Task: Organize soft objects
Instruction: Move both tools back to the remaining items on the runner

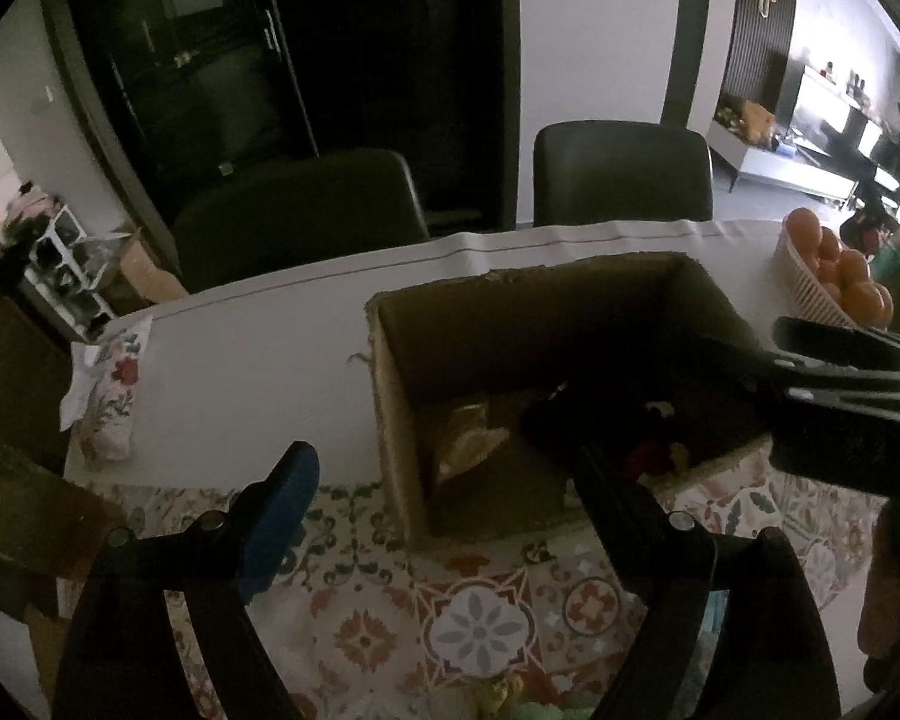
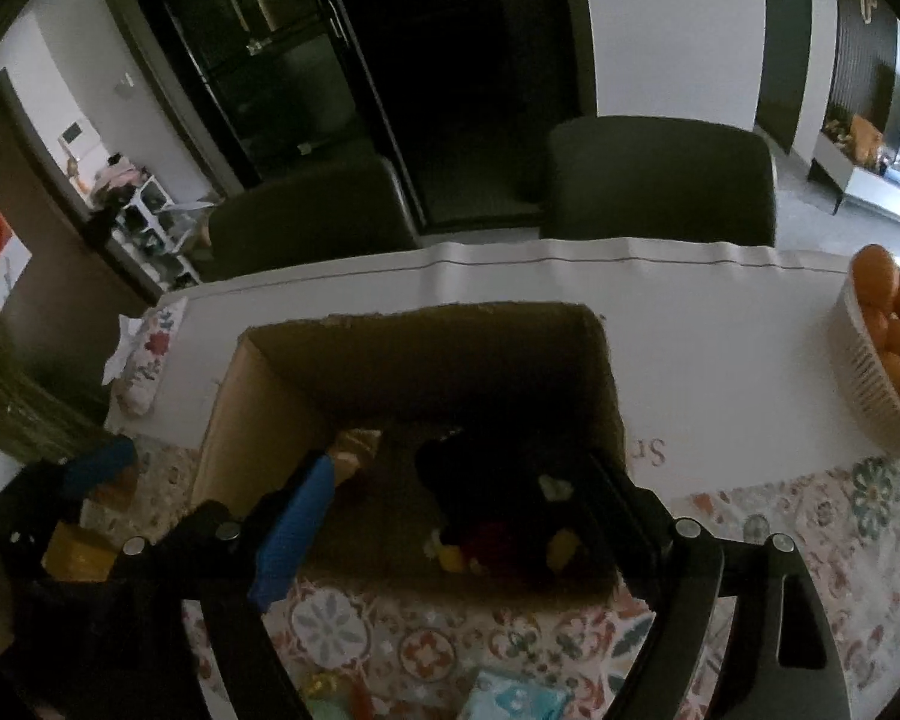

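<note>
The right claw (image 2: 456,516) is held spread and empty over the open brown cardboard box (image 2: 270,372) at centre frame, where the black plush toy (image 2: 486,480), judged light and squashy, could be pinched at its bulk.

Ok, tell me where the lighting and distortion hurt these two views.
Left wrist view: cardboard box interior is deep in shadow, dark plush toy barely readable; fisheye bends the table edge. Right wrist view: same dark box, window glare far right, corners vignetted.
</note>
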### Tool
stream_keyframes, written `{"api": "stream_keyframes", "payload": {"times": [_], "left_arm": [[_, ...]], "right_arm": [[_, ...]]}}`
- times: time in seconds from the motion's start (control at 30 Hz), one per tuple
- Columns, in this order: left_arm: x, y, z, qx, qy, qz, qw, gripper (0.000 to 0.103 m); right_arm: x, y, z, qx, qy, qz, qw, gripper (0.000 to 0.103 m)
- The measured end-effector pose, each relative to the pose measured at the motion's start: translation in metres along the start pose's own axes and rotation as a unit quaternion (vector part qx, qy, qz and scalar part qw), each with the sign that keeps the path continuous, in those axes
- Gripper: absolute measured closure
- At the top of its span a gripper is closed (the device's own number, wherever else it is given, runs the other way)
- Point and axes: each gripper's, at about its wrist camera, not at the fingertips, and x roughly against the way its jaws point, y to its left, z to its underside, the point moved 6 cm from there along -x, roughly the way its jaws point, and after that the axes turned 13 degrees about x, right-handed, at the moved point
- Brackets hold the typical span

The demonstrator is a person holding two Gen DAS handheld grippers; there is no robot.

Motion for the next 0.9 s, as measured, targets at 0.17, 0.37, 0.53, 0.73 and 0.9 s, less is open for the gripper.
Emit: {"api": "stream_keyframes", "payload": {"times": [0.17,0.37,0.53,0.73,0.9], "left_arm": [[0.025,0.002,0.012,-0.001,-0.014,-0.01,0.9998,0.016],[0.051,0.004,0.03,0.002,-0.021,-0.006,0.9998,0.016],[0.064,0.006,0.046,0.003,-0.02,0.0,0.9998,0.016],[0.078,0.006,0.073,-0.004,-0.022,0.01,0.9997,0.016],[0.085,0.005,0.095,-0.013,-0.024,0.02,0.9994,0.016]], "right_arm": [[0.024,0.001,0.013,0.009,-0.007,0.02,1.0,0.018],[0.055,0.005,0.031,0.017,-0.02,0.041,0.999,0.018],[0.075,0.015,0.048,0.022,-0.026,0.047,0.998,0.018],[0.09,0.026,0.072,0.024,-0.024,0.049,0.998,0.018],[0.095,0.036,0.098,0.019,-0.019,0.041,0.999,0.018]]}}
